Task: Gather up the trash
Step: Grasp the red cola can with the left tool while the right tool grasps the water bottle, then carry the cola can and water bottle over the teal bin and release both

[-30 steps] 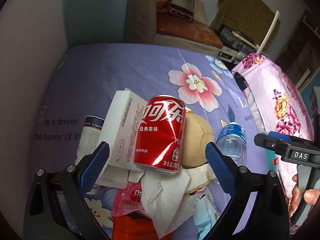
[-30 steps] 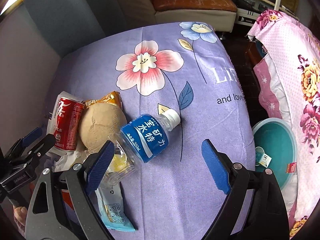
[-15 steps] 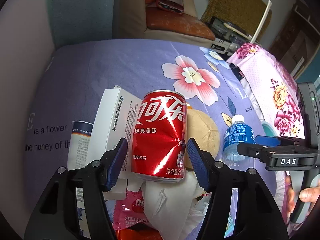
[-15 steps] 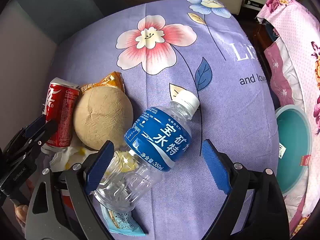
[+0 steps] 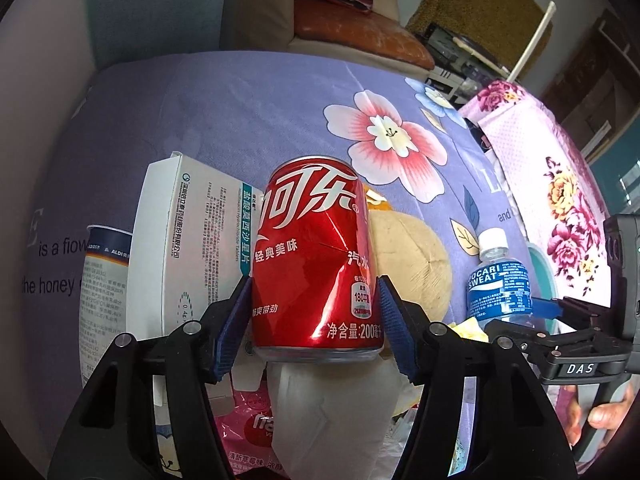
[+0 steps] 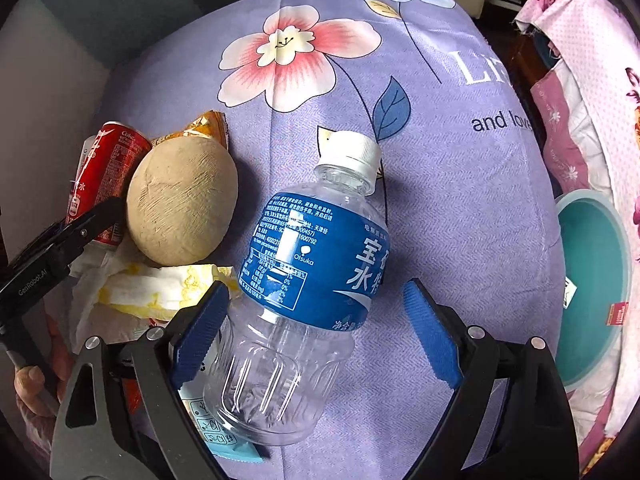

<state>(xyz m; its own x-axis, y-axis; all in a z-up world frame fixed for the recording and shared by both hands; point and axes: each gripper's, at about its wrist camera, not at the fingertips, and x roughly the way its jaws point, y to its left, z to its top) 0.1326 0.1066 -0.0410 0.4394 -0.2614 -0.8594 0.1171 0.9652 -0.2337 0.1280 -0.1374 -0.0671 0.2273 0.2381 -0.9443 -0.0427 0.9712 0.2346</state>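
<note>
Left gripper [image 5: 314,322] clamped on the red can [image 5: 316,256], both blue pads pressed against its lower sides, can upright and dented, sitting on crumpled tissue [image 5: 328,412] in the trash pile on the purple flowered cloth [image 5: 224,112]; white box [image 5: 188,240] leans just left of the can, paper cup [image 5: 102,296] further left, round tan ball [image 5: 412,264] right behind it, pink wrapper [image 5: 248,428] below. Right gripper [image 6: 316,330] spread wide, not gripping: clear plastic bottle [image 6: 304,280] with blue label lies tilted on the cloth between its fingers, white cap pointing away, left pad touching or nearly touching the bottle's side, right pad clear of it with cloth showing in the gap. Yellow-white wrapper [image 6: 160,288] and tan ball lie left of the bottle, teal bin [image 6: 592,280] sits off the cloth's right edge
</note>
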